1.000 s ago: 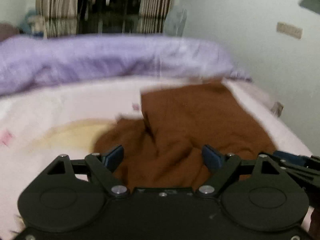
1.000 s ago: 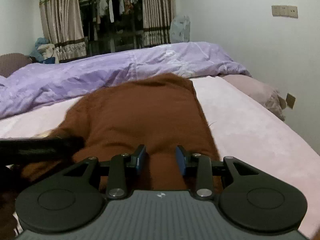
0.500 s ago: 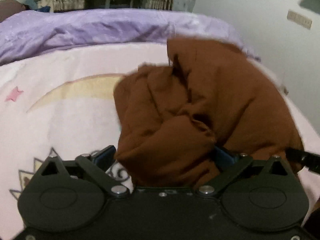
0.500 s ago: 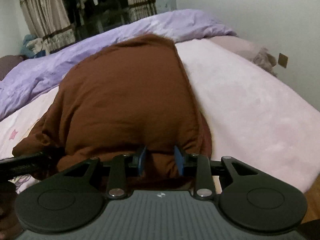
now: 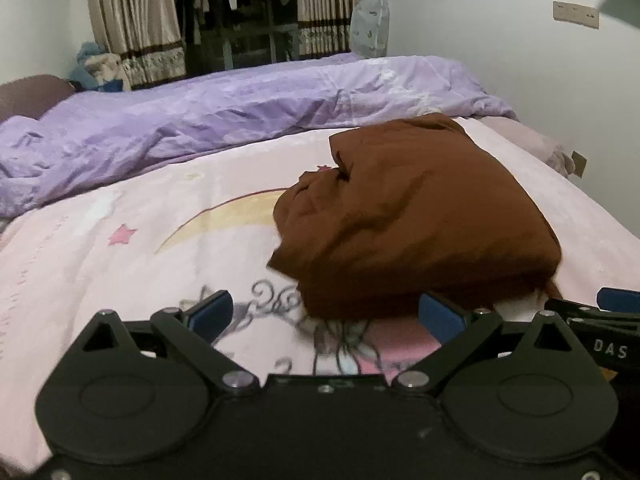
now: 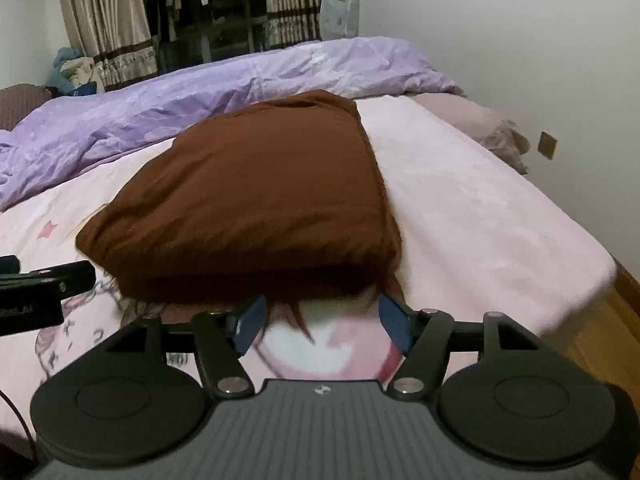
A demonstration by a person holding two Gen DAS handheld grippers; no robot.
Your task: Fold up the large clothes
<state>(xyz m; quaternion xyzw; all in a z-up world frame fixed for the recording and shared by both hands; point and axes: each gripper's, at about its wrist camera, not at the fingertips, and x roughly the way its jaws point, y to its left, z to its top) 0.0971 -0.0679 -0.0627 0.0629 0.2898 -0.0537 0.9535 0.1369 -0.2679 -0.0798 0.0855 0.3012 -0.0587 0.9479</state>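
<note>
While both my claws, left (image 5: 326, 314) and right (image 6: 320, 322), gape empty, the right's jaws just opening, the soft brown garment (image 6: 256, 204) lies bunched on the fleecy pink sheet (image 6: 480, 216).

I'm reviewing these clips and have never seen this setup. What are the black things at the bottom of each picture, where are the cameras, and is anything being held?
A person carries a hand-held two-finger claw in each hand, each with a camera looking forward along its fingers. One picture is from the left claw, the other from the right claw. On the pink printed bed cover lies a folded brown garment, with a purple quilt behind it. Both claws are open and hold nothing; the right one's jaws have just been opening, with only the garment's near edge in front of them.
</note>
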